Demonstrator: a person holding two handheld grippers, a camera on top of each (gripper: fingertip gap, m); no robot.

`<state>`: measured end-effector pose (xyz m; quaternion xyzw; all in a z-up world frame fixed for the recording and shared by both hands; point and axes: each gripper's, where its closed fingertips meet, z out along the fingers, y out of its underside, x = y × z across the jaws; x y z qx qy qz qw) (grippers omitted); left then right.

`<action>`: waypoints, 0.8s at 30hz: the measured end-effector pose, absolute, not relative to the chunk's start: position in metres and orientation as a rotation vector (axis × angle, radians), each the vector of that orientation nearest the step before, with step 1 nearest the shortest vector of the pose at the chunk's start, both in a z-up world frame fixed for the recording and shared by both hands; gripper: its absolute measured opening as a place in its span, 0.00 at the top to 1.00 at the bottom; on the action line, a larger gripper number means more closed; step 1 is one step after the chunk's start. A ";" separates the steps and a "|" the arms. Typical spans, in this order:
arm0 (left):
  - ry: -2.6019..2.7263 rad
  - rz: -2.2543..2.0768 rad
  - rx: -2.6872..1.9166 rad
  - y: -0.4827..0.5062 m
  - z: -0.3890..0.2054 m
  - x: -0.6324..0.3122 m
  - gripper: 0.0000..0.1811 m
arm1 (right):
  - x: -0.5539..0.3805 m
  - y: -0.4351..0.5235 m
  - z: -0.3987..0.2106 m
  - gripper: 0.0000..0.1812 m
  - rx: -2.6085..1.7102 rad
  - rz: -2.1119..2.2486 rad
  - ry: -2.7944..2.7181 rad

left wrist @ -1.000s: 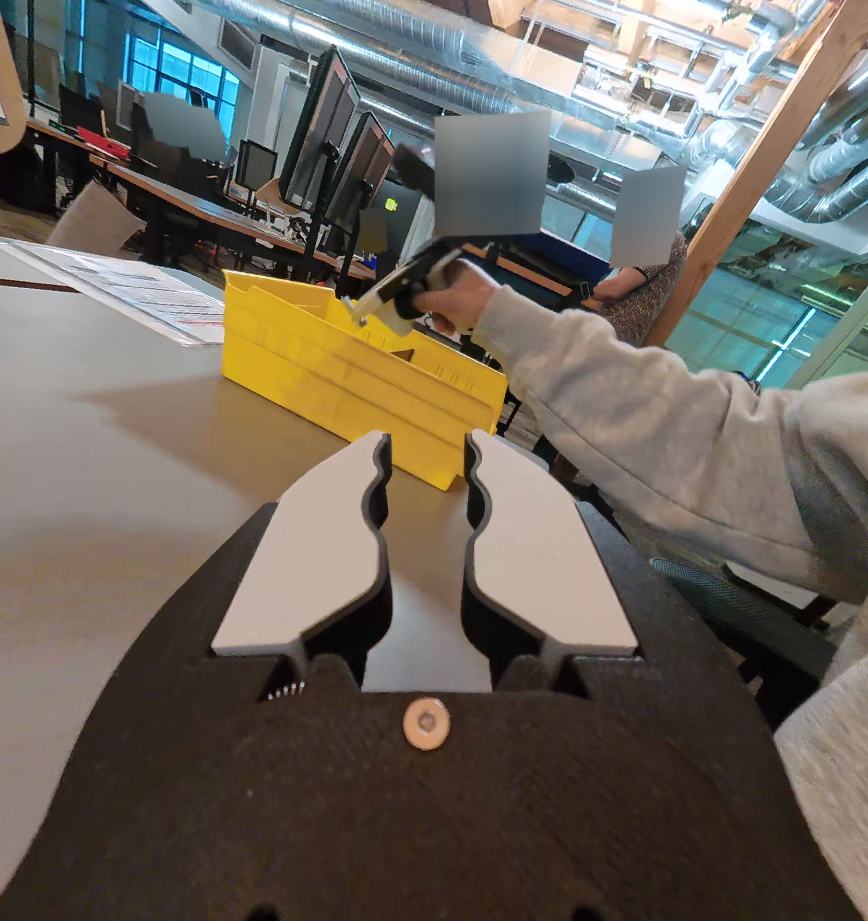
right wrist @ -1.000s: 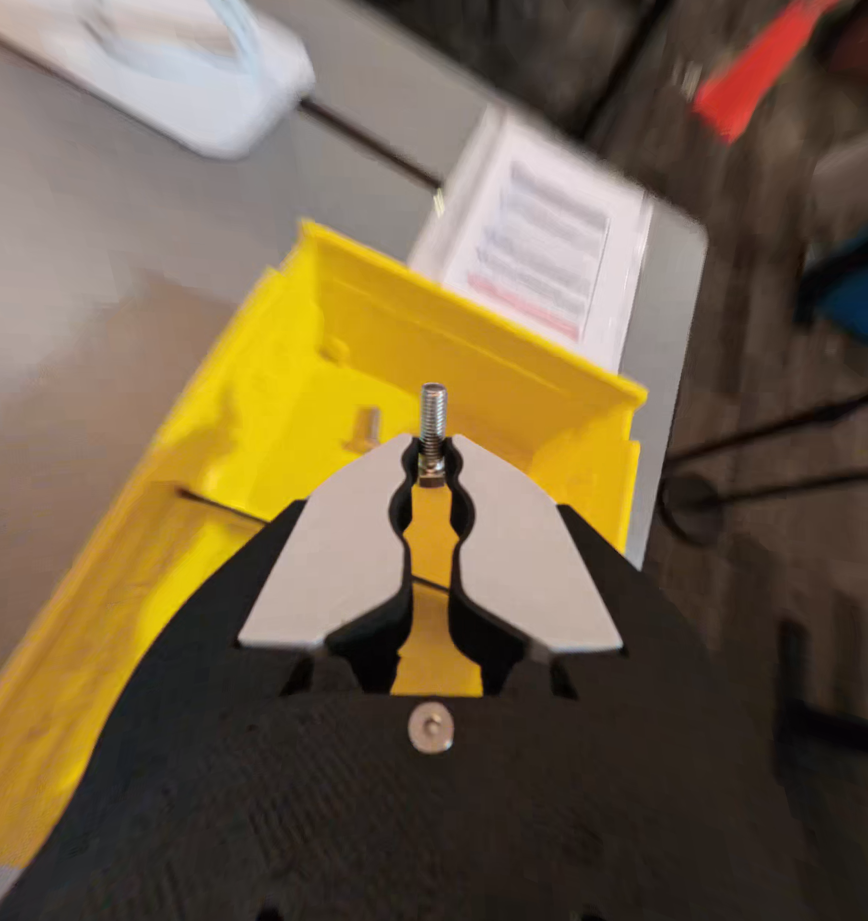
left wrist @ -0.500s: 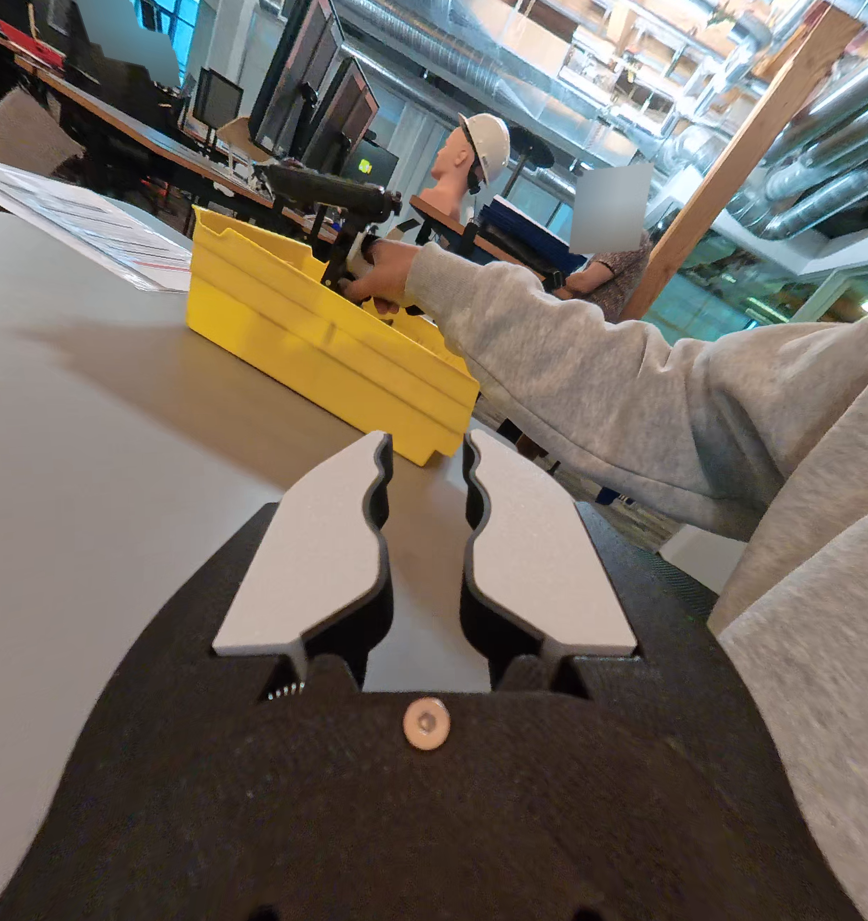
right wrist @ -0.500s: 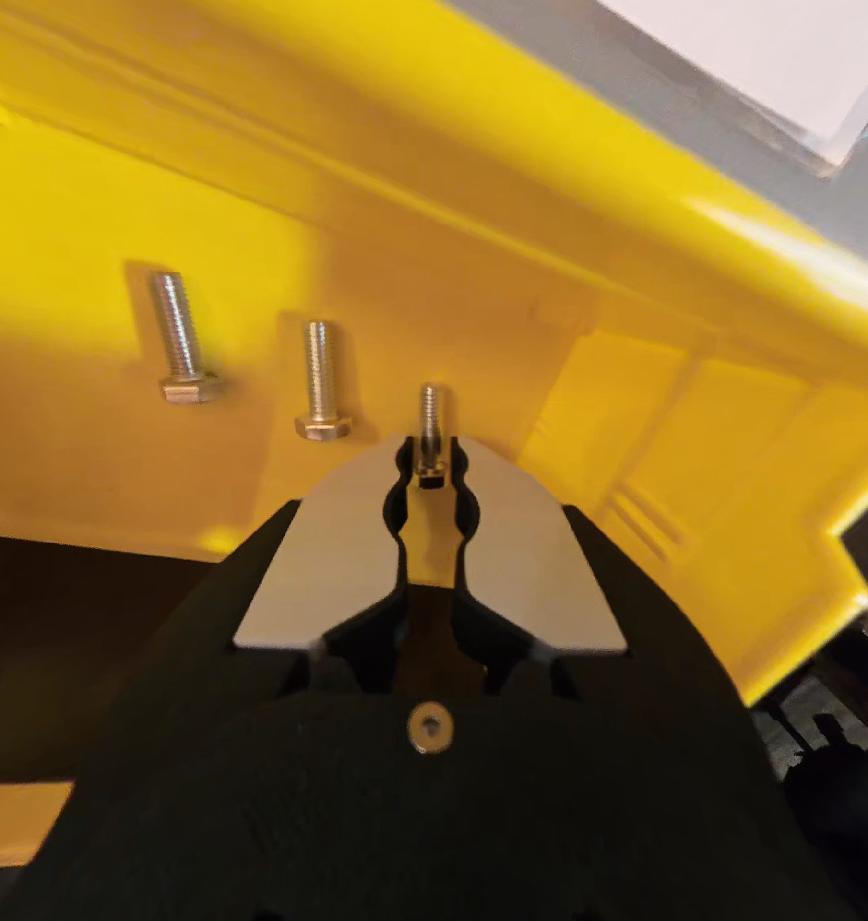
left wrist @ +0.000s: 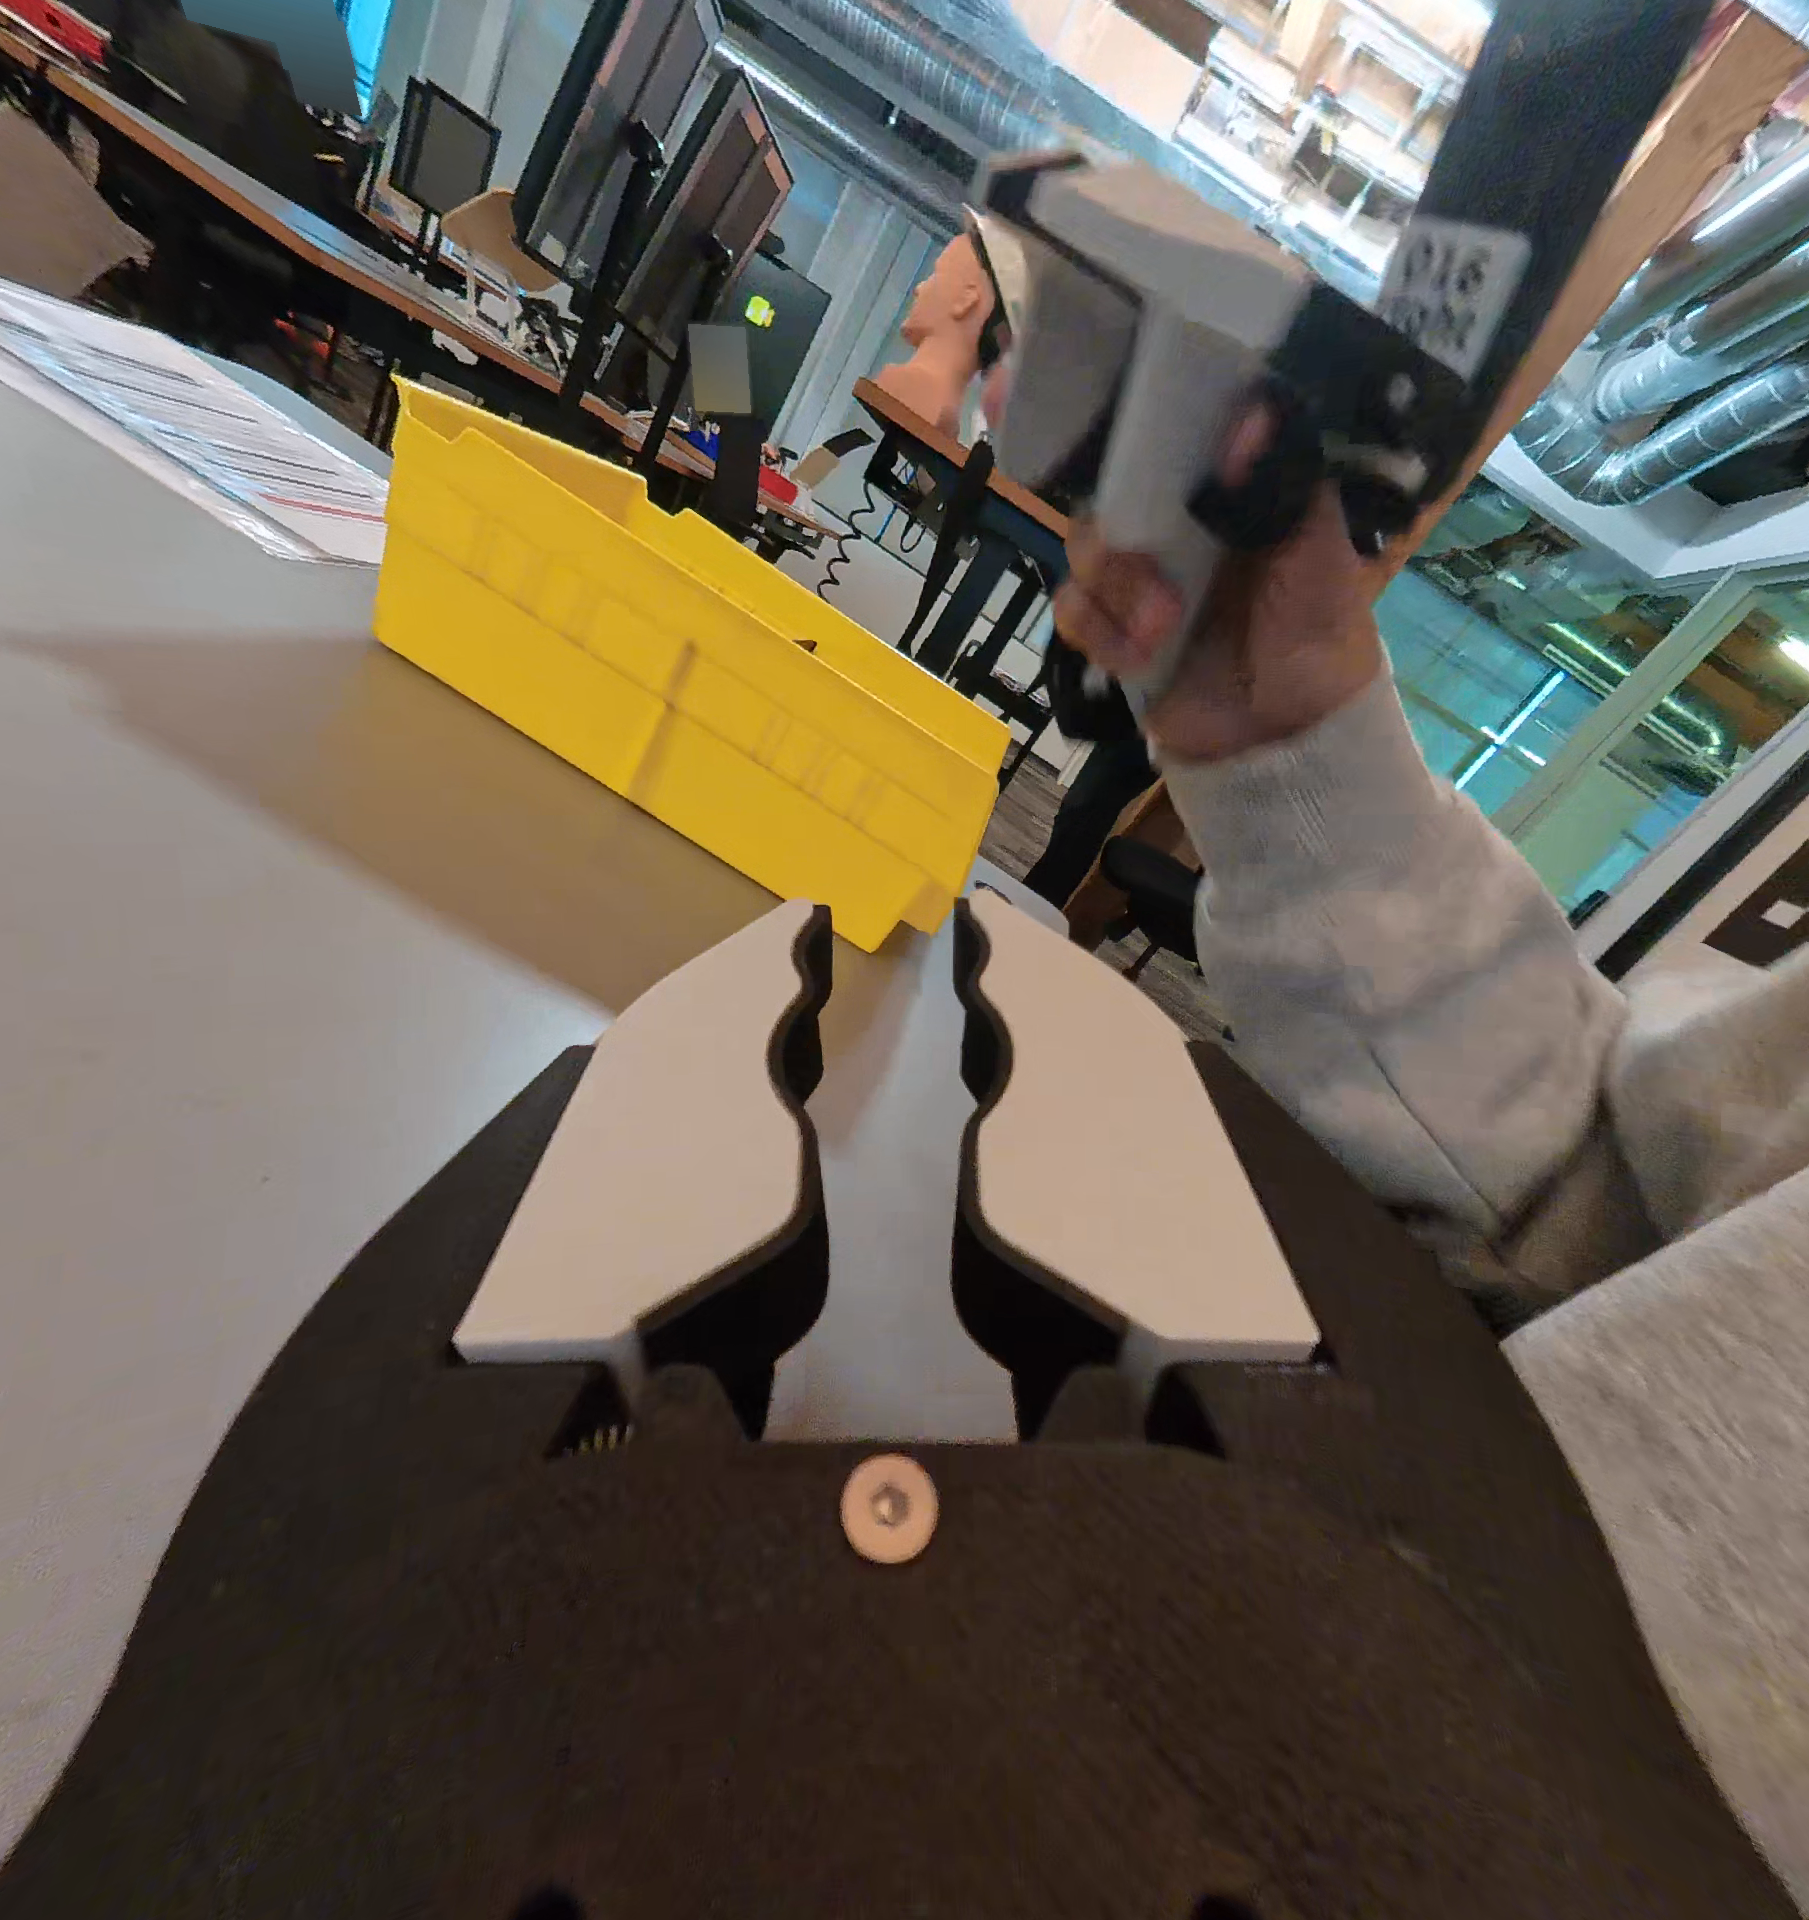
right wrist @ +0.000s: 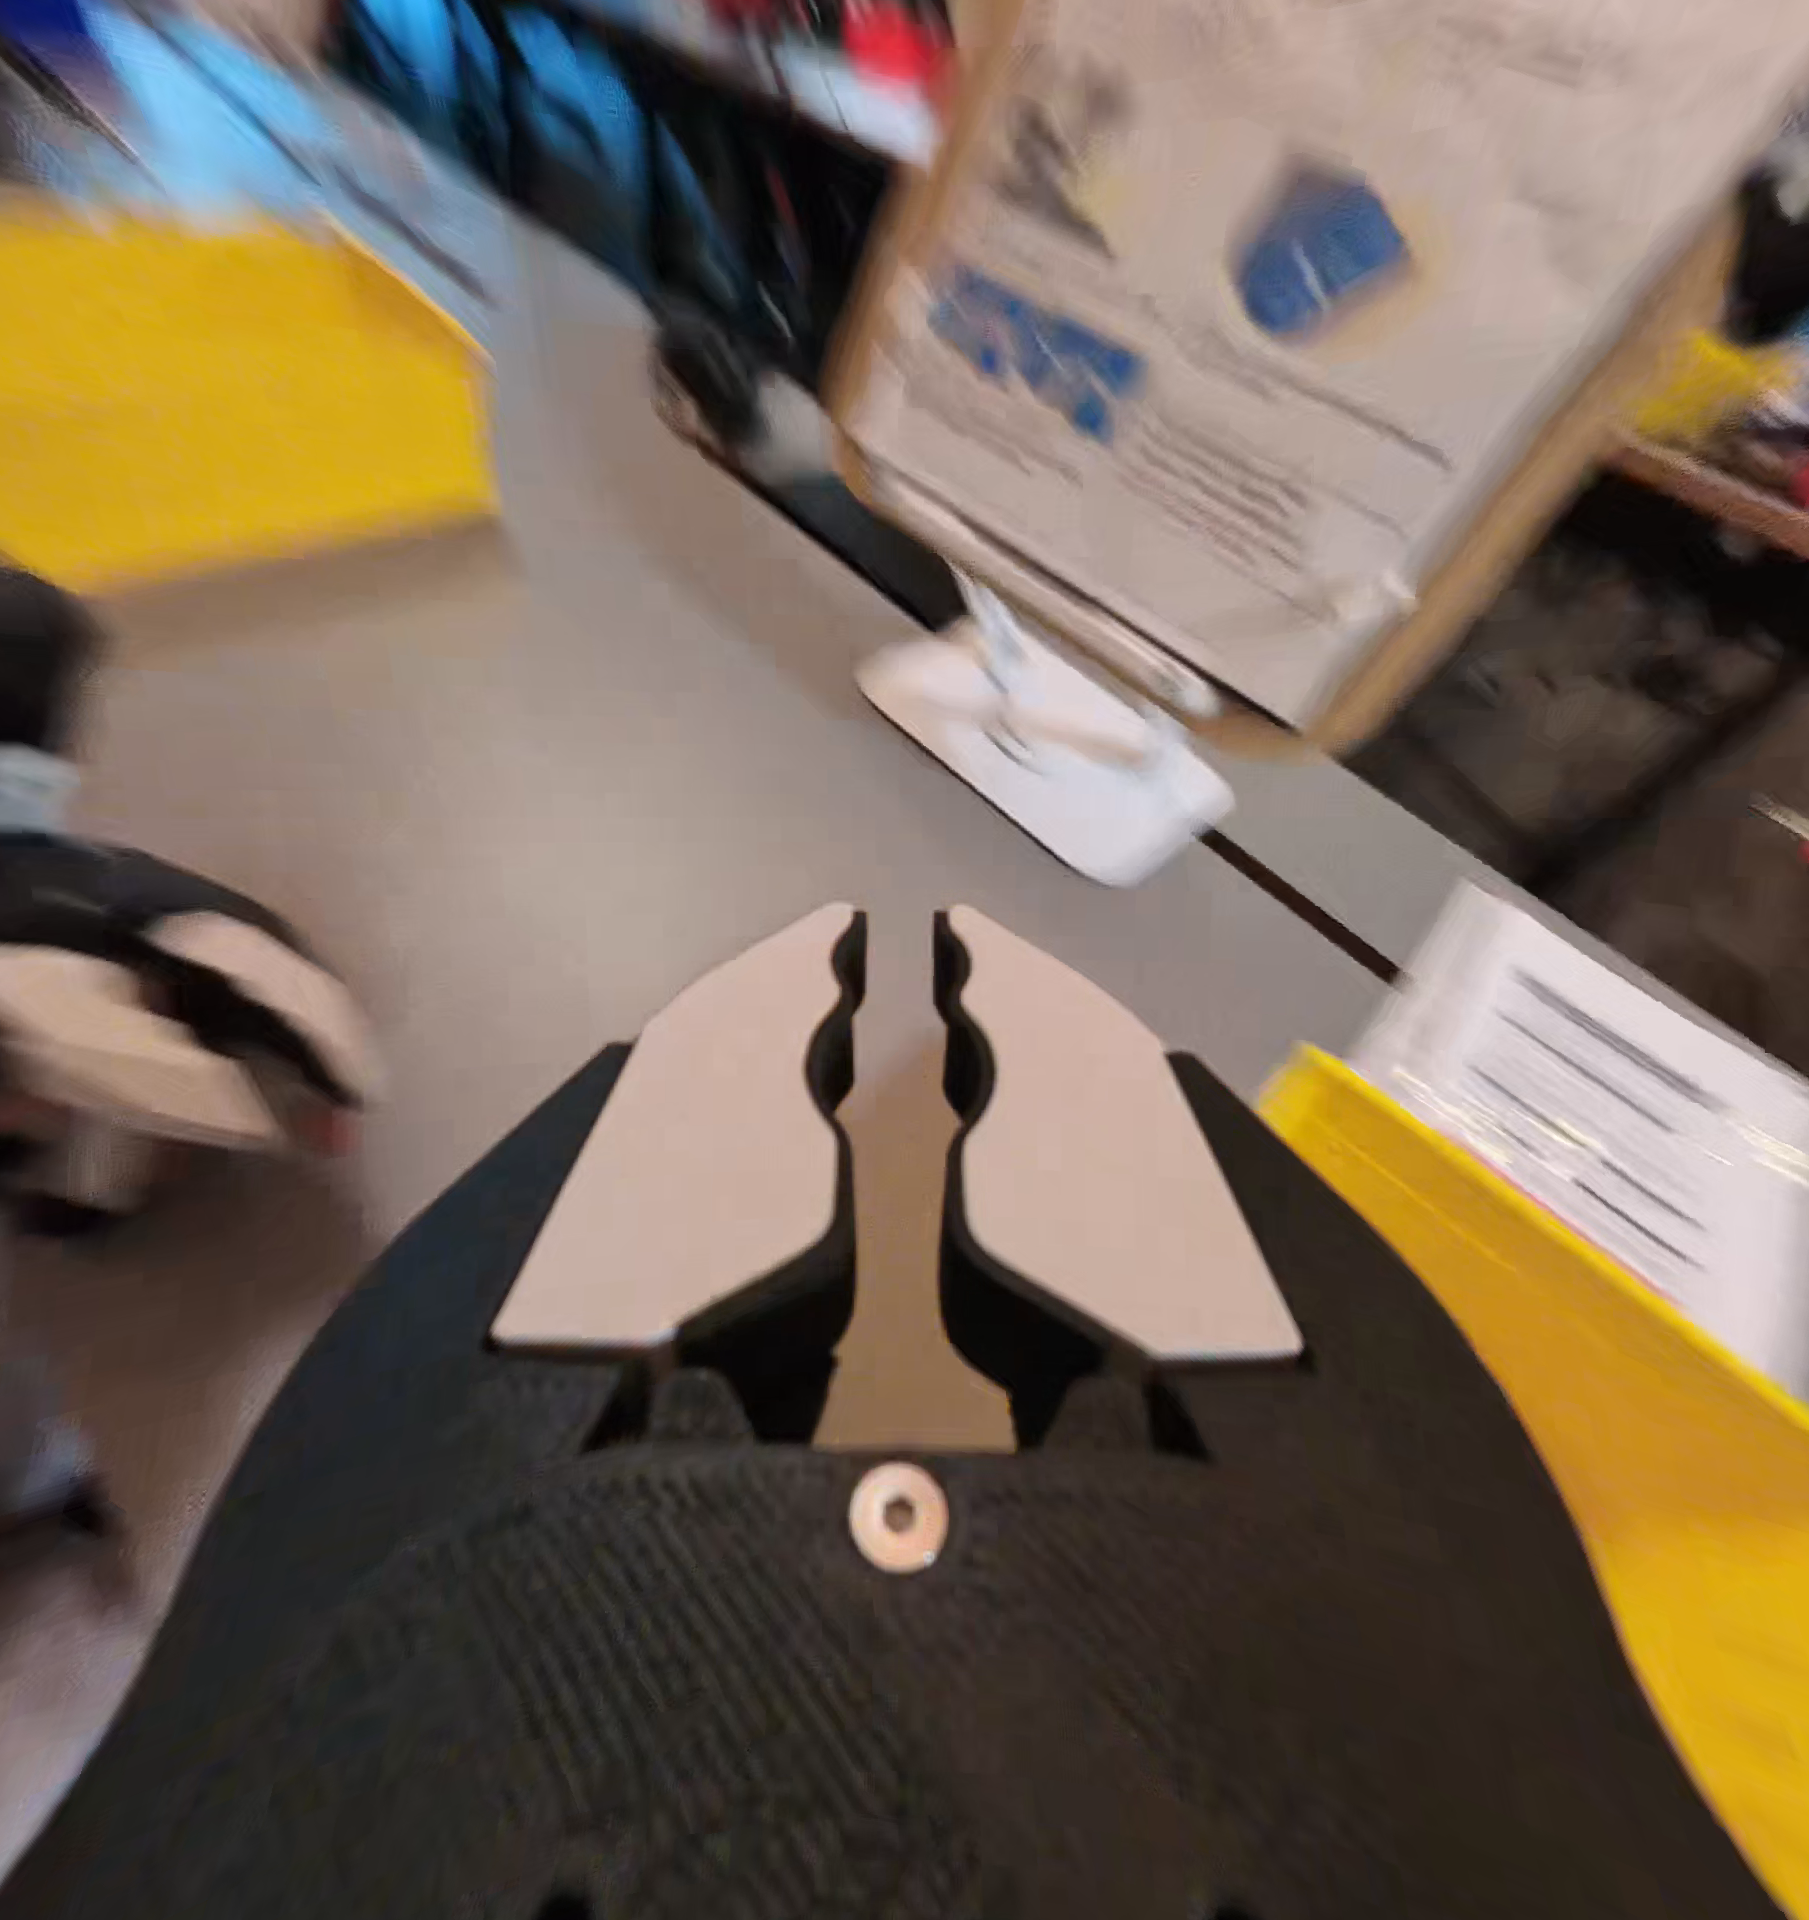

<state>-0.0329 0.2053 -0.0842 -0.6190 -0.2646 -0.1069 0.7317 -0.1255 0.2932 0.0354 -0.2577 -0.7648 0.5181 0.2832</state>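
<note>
My left gripper [left wrist: 889, 920] is open and empty, low over the grey table [left wrist: 204, 987]. A yellow bin [left wrist: 671, 707] stands on the table just beyond its fingertips. A hand in a grey sleeve holds my right gripper [left wrist: 1170, 416] up in the air, to the right of the bin. In the blurred right wrist view my right gripper [right wrist: 898, 920] has its jaws a little apart with nothing between them. It points over bare table, with the yellow bin's rim [right wrist: 1399, 1195] at its lower right. The left gripper shows blurred in the right wrist view [right wrist: 152, 1029] at the left.
A second yellow bin [right wrist: 204, 416] stands at the far left. A white object [right wrist: 1066, 769] and a cardboard box [right wrist: 1243, 312] are ahead at the table's edge. A printed sheet [right wrist: 1606, 1122] lies beyond the near bin. Desks with monitors [left wrist: 619, 208] stand behind. The grippers' ends are close to 20 centimeters from one another.
My right gripper held a bolt down inside the yellow bin beside two others. It has since let go, risen out of the bin and swung away empty. My left gripper barely moved.
</note>
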 end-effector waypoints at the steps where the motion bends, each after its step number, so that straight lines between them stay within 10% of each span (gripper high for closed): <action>1: -0.593 -0.227 -1.361 0.205 -0.085 -0.034 0.88 | -0.105 0.270 0.034 0.93 -0.666 1.519 -2.030; 14: -0.691 0.020 -1.288 0.145 -0.049 -0.080 0.90 | -0.031 0.203 -0.066 0.94 -0.741 1.805 -1.998; 24: -1.271 0.683 -1.323 -0.212 0.033 -0.149 0.96 | -0.029 0.200 -0.073 0.94 -0.871 2.007 -1.994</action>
